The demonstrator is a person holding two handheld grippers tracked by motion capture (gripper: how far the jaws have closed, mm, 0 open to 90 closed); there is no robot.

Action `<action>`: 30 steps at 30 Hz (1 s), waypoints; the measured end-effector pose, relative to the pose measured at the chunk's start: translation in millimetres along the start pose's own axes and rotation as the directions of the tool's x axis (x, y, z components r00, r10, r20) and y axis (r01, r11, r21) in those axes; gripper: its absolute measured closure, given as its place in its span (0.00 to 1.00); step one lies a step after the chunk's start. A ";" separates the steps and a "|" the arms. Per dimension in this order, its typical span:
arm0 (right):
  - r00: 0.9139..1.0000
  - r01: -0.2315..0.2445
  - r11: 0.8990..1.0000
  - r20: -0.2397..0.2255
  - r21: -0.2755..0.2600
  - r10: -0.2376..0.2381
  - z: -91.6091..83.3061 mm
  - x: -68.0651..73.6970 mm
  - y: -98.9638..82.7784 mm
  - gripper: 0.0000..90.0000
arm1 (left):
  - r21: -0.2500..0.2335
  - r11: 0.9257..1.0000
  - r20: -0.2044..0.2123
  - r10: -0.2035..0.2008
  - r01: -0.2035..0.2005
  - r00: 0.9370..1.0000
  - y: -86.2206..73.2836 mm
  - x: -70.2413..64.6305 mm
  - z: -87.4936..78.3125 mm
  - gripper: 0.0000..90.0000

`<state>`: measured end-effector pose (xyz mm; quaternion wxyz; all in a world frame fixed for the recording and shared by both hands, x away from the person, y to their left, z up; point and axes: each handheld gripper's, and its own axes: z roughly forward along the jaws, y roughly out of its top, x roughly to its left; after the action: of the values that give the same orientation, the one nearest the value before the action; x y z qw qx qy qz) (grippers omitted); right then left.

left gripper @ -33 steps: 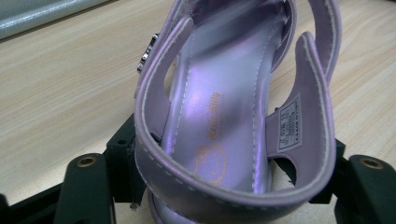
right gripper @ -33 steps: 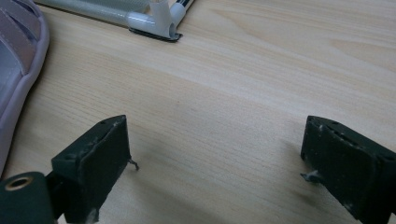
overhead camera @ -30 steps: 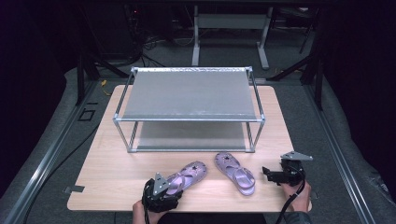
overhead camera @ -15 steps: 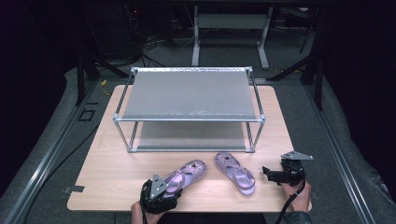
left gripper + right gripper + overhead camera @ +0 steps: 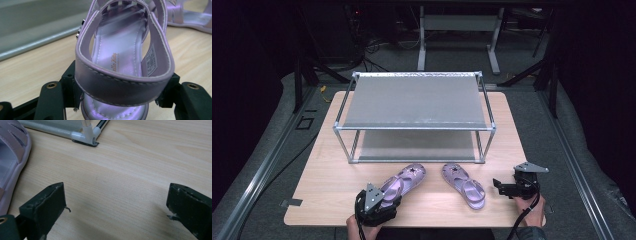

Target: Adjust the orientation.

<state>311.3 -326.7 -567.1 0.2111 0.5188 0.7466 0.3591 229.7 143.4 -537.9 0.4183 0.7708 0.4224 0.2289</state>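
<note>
Sandal (image 5: 122,62) sits heel-first between left gripper (image 5: 377,207) jaws, which straddle the heel strap w/ pads at both sides; can't tell if they're squeezing yet. Long axis runs straight ahead of that tool, toe toward the rack (image 5: 414,100). Second sandal (image 5: 463,185) lies off to its right, nearer the right gripper (image 5: 501,186), jaws wide apart over bare table (image 5: 140,167), holding nothing.

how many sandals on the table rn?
2. One purple sandal lies front-left, its heel between the jaws of the left gripper. The other sandal lies front-right, apart from the open right gripper. Both sit in front of the rack.
</note>
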 end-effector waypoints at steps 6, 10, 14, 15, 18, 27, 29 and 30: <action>1.000 -0.015 1.000 -0.010 -0.002 0.015 -1.3 -1.8 -0.1 0.00 | -0.007 0.999 -0.052 -0.044 0.043 0.998 7.3 13.2 2.2 0.41; 1.000 -0.017 1.000 -0.010 -0.005 0.017 -1.6 -2.2 -0.4 0.01 | -0.015 0.998 -0.069 -0.058 0.057 0.996 15.4 15.1 6.4 0.41; 1.000 -0.016 1.000 -0.016 0.008 0.017 -1.5 -2.4 0.0 0.01 | -0.032 0.997 -0.079 -0.076 0.074 0.994 23.6 17.3 11.0 0.41; 1.000 -0.016 1.000 -0.017 0.007 0.016 -1.5 -2.4 0.0 0.01 | -0.041 0.996 -0.084 -0.085 0.082 0.993 28.2 18.8 14.5 0.41; 1.000 -0.022 1.000 -0.016 0.003 0.022 -1.1 -2.5 0.0 0.01 | -0.051 0.995 -0.091 -0.090 0.085 0.992 33.9 20.8 20.5 0.41; 0.999 -0.027 1.000 -0.020 0.002 0.027 -1.3 -2.7 -0.2 0.02 | -0.048 0.993 -0.132 -0.114 0.109 0.985 48.7 25.8 44.2 0.41; 0.999 -0.026 1.000 -0.024 0.003 0.026 -1.1 -3.0 -0.1 0.02 | -0.050 0.992 -0.141 -0.126 0.120 0.982 50.2 27.1 49.5 0.41; 0.999 -0.025 1.000 -0.028 0.003 0.025 -1.1 -3.1 -0.1 0.02 | -0.053 0.989 -0.136 -0.141 0.135 0.981 51.1 29.2 56.1 0.41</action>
<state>311.6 -329.8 -566.7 0.1952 0.5230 0.7436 0.3679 308.5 127.6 -525.7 0.4195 0.7124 0.4979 0.2619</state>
